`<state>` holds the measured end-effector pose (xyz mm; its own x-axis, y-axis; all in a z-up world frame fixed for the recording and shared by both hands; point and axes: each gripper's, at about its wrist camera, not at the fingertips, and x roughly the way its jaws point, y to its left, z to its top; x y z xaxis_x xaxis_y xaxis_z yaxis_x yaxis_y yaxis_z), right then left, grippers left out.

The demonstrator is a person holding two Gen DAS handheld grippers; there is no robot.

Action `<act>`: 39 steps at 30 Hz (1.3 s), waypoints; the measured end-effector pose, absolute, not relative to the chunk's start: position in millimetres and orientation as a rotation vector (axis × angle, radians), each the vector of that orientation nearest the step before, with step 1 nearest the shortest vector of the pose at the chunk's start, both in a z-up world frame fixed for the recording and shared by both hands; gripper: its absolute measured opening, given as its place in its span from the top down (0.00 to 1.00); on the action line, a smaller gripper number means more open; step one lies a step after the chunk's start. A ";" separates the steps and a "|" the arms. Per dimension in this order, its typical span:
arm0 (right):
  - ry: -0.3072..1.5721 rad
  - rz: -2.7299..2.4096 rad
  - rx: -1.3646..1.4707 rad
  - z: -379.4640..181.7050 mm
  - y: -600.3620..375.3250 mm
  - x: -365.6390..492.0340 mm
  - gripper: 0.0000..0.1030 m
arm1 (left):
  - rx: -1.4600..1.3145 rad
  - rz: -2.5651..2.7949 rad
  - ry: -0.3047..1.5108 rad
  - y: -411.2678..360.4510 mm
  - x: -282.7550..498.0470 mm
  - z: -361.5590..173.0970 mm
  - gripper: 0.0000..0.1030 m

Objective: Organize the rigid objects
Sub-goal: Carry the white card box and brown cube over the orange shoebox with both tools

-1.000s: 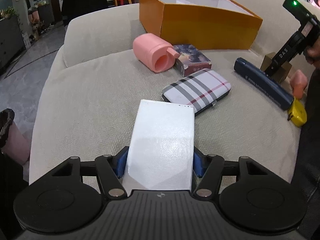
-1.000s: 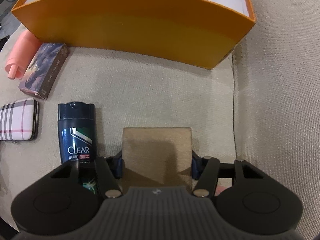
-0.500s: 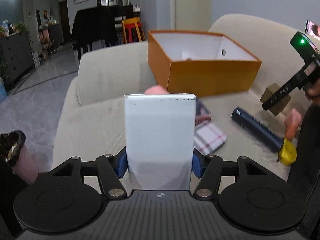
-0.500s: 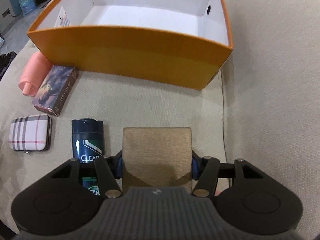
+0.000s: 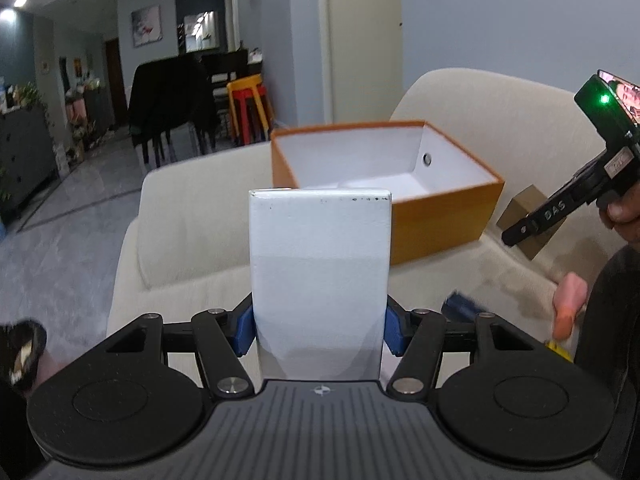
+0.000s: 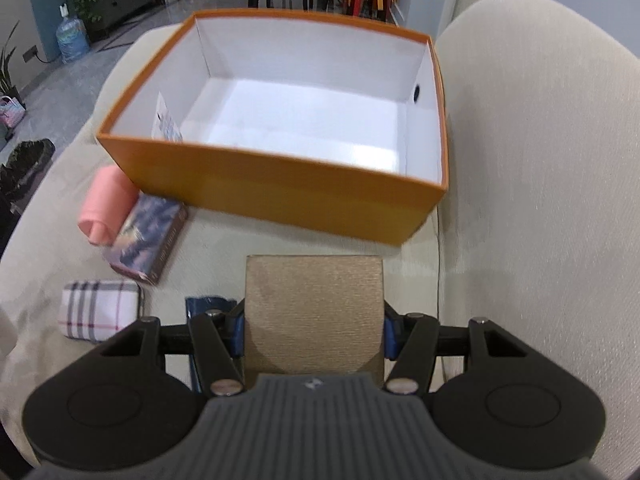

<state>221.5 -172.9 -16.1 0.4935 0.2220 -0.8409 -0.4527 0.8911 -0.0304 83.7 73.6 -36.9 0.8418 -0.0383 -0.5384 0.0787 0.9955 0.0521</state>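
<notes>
Above a beige sofa point(image 6: 540, 160), the left claw point(image 5: 319, 330) grips a white box point(image 5: 319, 280), the right claw point(image 6: 314, 330) a brown, seemingly cardboard box point(image 6: 314, 304), before an open orange box point(image 6: 280, 184).

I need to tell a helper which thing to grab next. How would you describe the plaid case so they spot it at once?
On the beige sofa, look in front of the orange box, toward its left end. Past the pink cup and the dark book lies the plaid case, flat on the cushion. It is the only white item crossed with grey and red stripes.
</notes>
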 end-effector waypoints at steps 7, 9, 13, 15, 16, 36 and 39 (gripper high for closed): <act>0.926 0.431 -0.229 0.9 -169.4 232.0 0.43 | 0.065 -0.109 0.492 59.4 127.5 -1.3 0.33; 0.911 0.433 -0.213 7.0 -169.7 237.6 0.43 | 0.081 -0.121 0.474 53.2 144.6 9.3 0.33; 0.878 0.434 -0.191 21.1 -170.1 252.3 0.43 | 0.123 -0.147 0.449 41.3 178.2 24.3 0.33; 0.861 0.436 -0.184 29.0 -169.9 260.6 0.43 | 0.123 -0.159 0.446 37.4 195.8 29.1 0.33; 0.853 0.438 -0.182 32.6 -169.6 265.0 0.43 | 0.120 -0.167 0.447 35.5 205.4 31.4 0.33; 0.813 0.445 -0.166 40.2 -146.3 348.1 0.43 | 0.312 -0.192 0.535 16.1 312.9 2.4 0.33; 0.828 0.443 -0.168 31.0 -143.7 355.6 0.43 | 0.353 -0.198 0.565 12.5 323.9 -6.8 0.33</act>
